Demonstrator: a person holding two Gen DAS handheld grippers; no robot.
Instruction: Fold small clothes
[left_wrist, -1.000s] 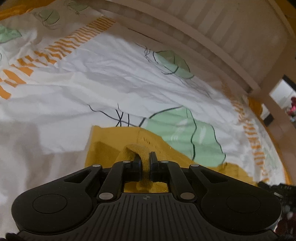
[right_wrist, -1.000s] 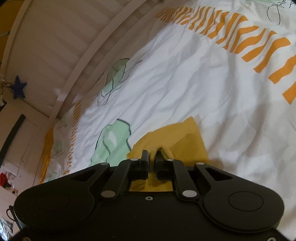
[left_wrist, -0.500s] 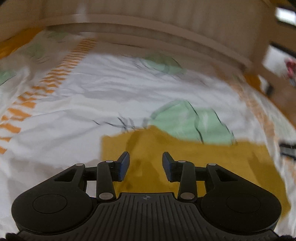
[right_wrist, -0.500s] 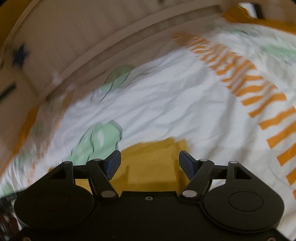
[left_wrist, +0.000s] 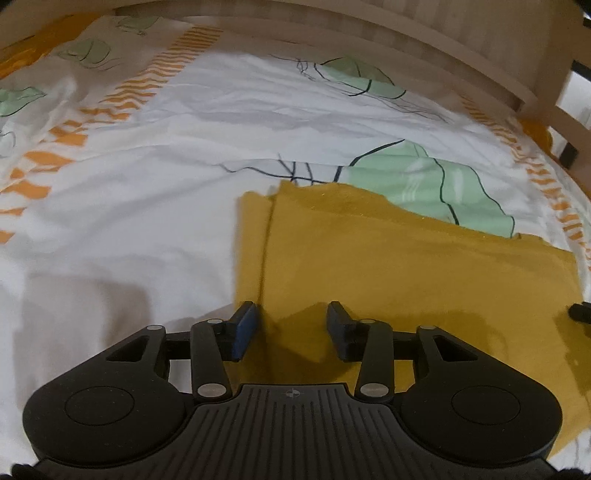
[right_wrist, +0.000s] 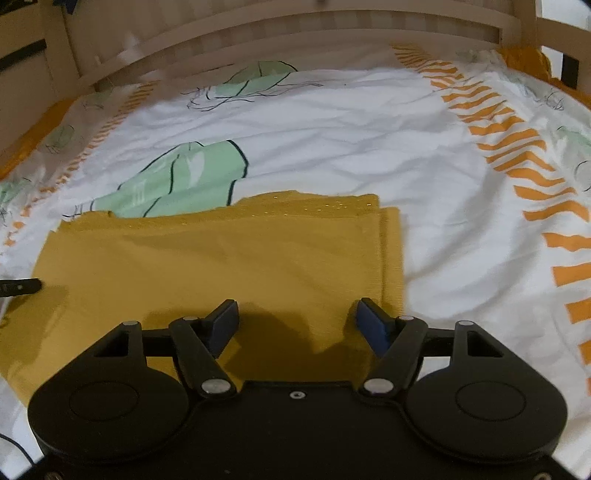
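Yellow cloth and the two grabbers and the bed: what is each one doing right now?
Yellow cloth: folded, lying flat on the sheet, held by neither gripper.
Left gripper: open, jaws have just been opening, nothing pinched, cloth beneath it.
Right gripper: open wide, jaws have just been opening, nothing pinched, cloth beneath it.
Sheet: spread over the bed, lightly wrinkled.

A pale wooden slatted bed rail (left_wrist: 424, 40) curves across the top; white patterned bedsheet (left_wrist: 155, 192) fills the frame below
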